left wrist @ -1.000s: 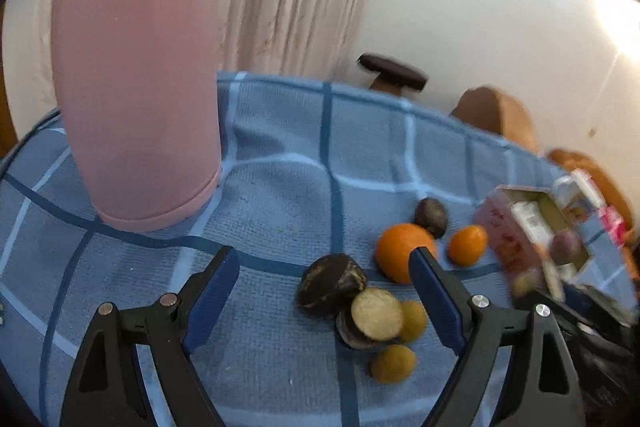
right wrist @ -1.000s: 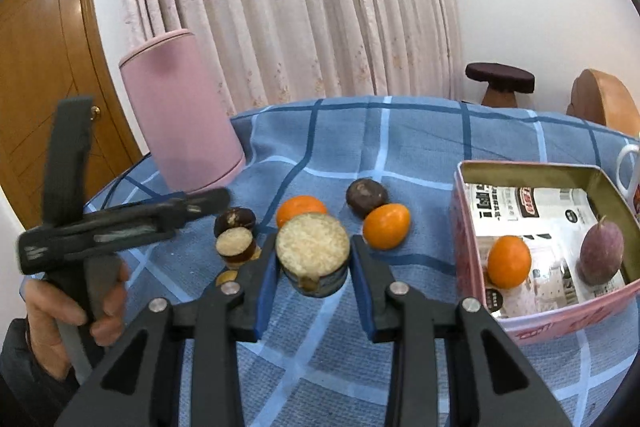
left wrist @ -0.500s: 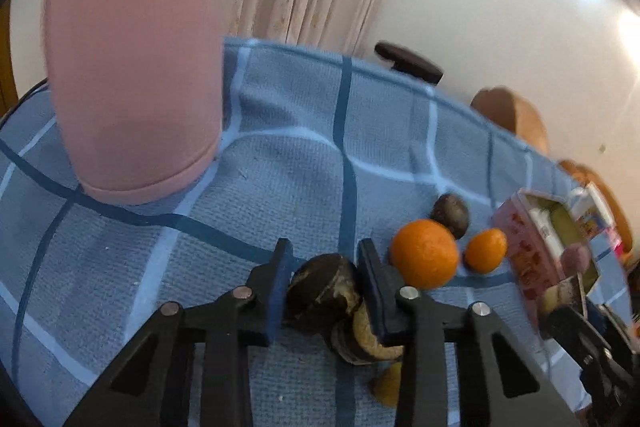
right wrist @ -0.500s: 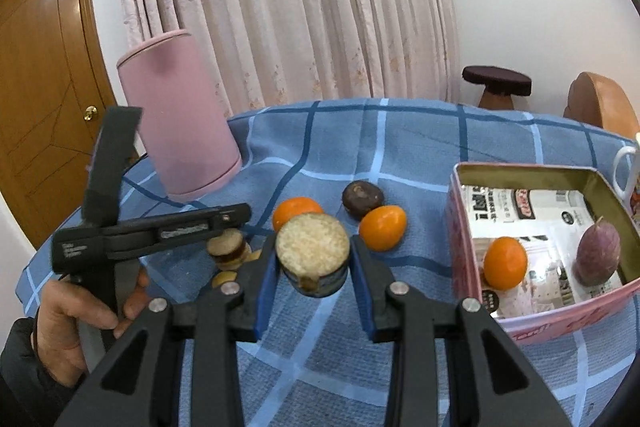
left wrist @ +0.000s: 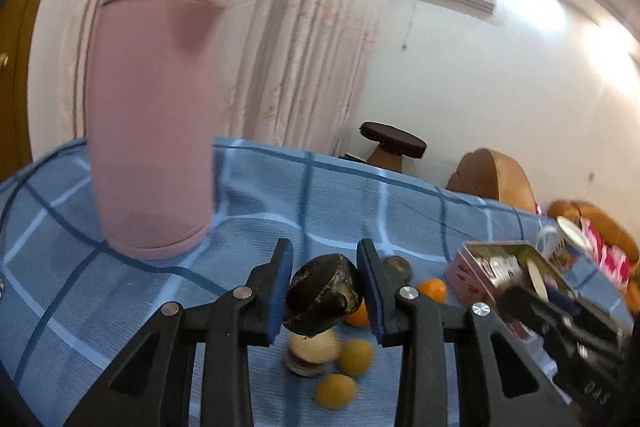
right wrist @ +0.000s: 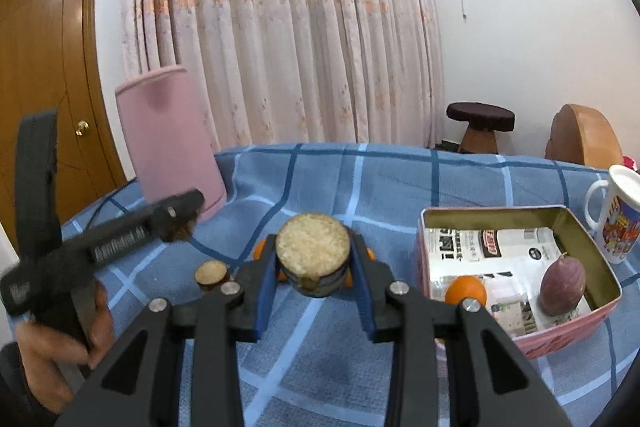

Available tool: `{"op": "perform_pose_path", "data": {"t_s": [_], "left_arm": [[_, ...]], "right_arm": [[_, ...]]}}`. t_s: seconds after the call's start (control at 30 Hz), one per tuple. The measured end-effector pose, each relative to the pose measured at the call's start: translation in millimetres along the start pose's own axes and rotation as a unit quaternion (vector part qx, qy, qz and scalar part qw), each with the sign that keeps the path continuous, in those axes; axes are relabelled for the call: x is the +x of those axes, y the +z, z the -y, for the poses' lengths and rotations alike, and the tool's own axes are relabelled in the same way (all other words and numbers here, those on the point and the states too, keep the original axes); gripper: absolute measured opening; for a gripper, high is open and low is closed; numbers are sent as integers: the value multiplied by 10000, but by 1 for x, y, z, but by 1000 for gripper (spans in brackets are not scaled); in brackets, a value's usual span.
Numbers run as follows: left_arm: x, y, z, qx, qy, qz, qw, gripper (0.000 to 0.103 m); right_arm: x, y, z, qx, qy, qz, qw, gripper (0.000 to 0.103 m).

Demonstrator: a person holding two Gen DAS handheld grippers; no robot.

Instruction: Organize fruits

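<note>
My left gripper [left wrist: 325,291] is shut on a dark brown fruit half [left wrist: 322,293] and holds it above the blue checked cloth. Below it lie a cut fruit half [left wrist: 311,353], cut face up, and two small yellow fruits [left wrist: 335,391]. My right gripper [right wrist: 314,269] is shut on another dark fruit half [right wrist: 314,253], pale cut face up, held above the cloth. To its right the pink tin [right wrist: 596,307] holds an orange [right wrist: 465,290] and a purple fruit [right wrist: 562,283]. The left gripper also shows in the right wrist view [right wrist: 178,223].
A tall pink cylinder [right wrist: 172,139] stands at the back left of the table. A white mug [right wrist: 618,219] stands behind the tin. Oranges [left wrist: 432,289] and a dark round fruit [left wrist: 398,267] lie between the grippers and the tin. A stool [right wrist: 480,121] stands beyond the table.
My left gripper closed on the dark fruit half and lifted it off the cloth. My right gripper kept its fruit half and moved slightly.
</note>
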State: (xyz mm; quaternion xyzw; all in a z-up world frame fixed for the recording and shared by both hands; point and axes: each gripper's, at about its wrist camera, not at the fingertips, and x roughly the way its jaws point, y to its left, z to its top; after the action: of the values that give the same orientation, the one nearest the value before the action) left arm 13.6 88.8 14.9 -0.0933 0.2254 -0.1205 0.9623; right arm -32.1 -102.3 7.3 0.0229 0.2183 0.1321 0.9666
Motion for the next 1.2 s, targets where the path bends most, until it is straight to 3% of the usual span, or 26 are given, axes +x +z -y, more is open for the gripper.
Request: {"op": "perform_pose_path", "data": {"t_s": [0.3,0.93,1.07,1.2], "left_arm": [[11,-12,52,438,-168,-102,9988,35],[35,-19,162,898,-777,-111,9929,35],[42,-18,170,930,-851,-185,9919,35],[36,-7,149,702,-996,-307,9921,35]], "right_arm": [[-7,-1,32,-157,-467,18,9988,37],[-25,7,153,340,-1502,-22,9881,37],[-22,6,172,513,-1564,-141,9863,37],[-27,7,178,693,-1462,-98,9868,37]]}}
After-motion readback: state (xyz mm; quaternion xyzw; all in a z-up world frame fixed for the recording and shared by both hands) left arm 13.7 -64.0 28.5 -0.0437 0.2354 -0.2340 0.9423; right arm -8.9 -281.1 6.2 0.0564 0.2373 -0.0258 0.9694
